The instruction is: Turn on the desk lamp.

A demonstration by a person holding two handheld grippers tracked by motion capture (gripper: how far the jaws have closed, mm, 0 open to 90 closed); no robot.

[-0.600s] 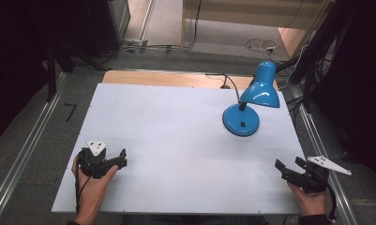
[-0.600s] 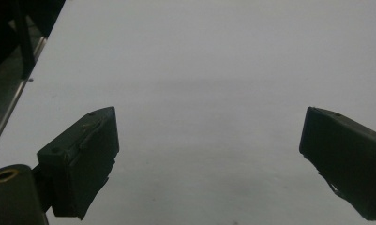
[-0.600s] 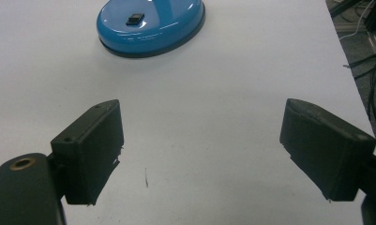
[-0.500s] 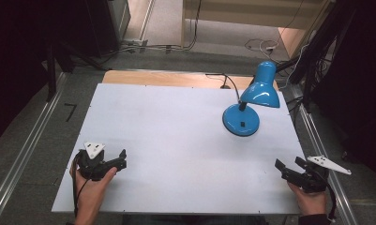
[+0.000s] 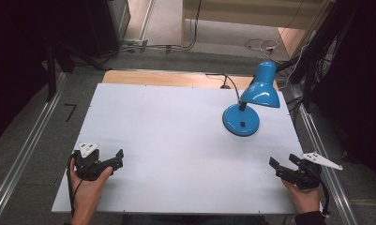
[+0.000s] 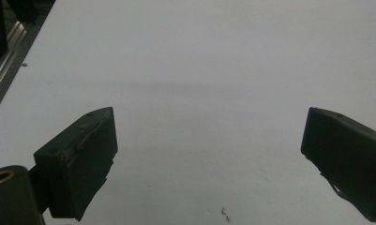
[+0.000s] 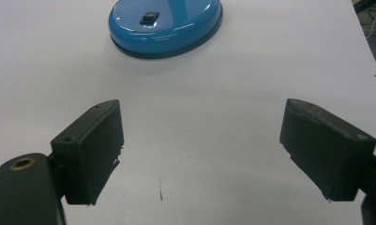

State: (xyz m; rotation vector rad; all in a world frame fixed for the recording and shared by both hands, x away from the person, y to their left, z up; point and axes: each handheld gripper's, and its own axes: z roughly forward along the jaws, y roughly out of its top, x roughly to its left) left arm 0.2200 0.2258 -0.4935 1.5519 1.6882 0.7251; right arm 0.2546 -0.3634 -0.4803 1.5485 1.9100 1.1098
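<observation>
Barely shifting since a moment ago: left tongs [image 5: 114, 159] and right tongs [image 5: 280, 168] resting wide open and empty at the near corners of the desk [image 5: 167, 140], well short of the blue lamp [image 5: 247, 107] standing untouched far right.

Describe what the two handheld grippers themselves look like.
Both the left gripper and the right gripper are black, each with two blocky, flat-faced jaws. A pale three-cornered plate sits on top of each, and a black cable trails from each. A dark cuff shows at the right hand.
</observation>
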